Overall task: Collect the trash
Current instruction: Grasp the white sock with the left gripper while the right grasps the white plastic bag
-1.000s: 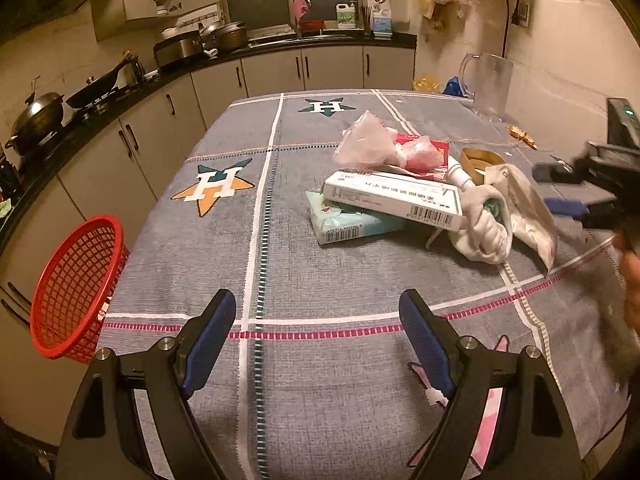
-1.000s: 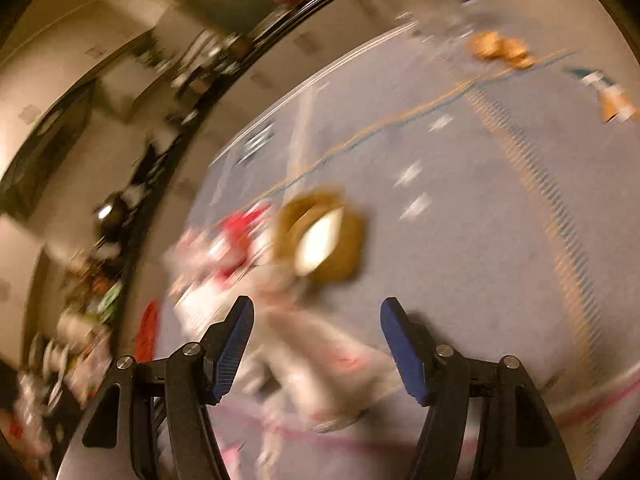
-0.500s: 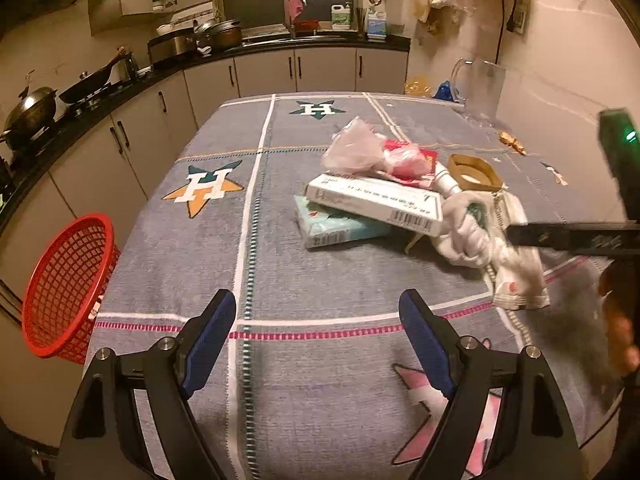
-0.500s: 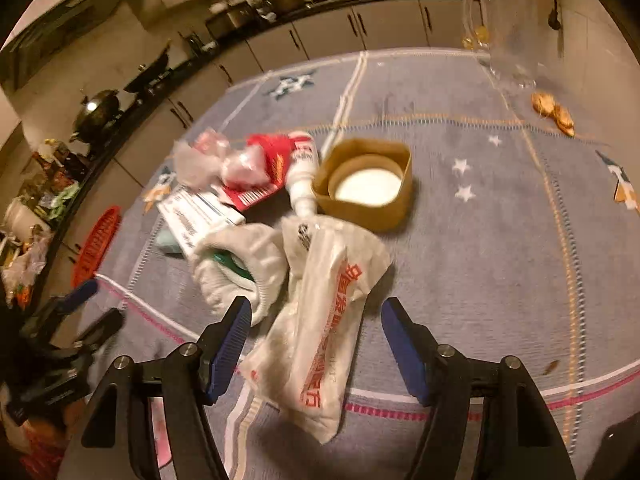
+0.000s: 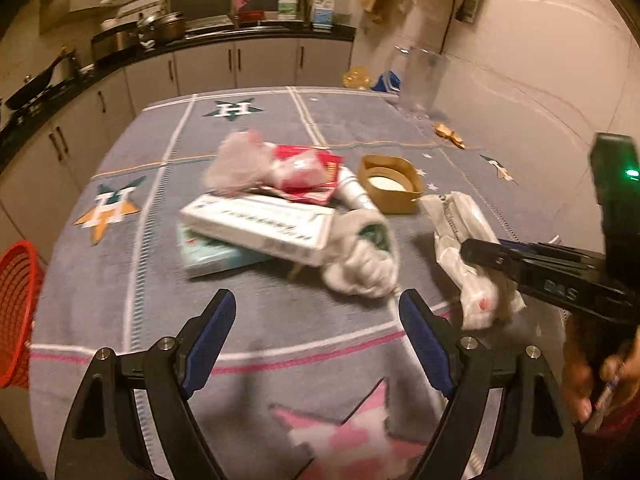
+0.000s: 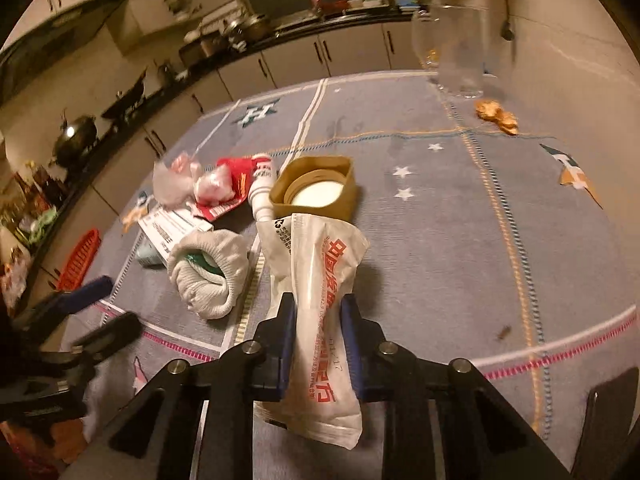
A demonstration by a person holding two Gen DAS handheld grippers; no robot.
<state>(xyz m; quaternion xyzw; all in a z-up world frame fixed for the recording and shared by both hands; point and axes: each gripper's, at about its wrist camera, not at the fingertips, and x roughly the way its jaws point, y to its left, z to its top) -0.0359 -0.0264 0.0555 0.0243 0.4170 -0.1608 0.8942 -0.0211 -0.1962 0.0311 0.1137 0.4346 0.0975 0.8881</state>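
My right gripper point(image 6: 318, 314) is shut on a white plastic bag with red print point(image 6: 320, 264), at the near right of the trash pile; it also shows in the left wrist view point(image 5: 464, 240). My left gripper point(image 5: 316, 312) is open and empty above the near table, short of a rolled white sock point(image 5: 360, 264). The pile holds a white carton point(image 5: 260, 226), a teal pack point(image 5: 212, 254), a pink bag point(image 5: 240, 162), a red wrapper point(image 5: 308, 172), a white tube point(image 5: 354, 190) and a brown lid point(image 5: 390, 184).
A red mesh basket point(image 5: 16, 312) hangs off the table's left edge. A clear jug point(image 6: 452, 48) and orange scraps point(image 6: 496, 116) sit at the far right by the wall. Kitchen counters with pots run along the left and back.
My right gripper has closed on the white plastic bag, which it straddled open half a second ago. My left gripper has moved forward and right, closer to the pile.
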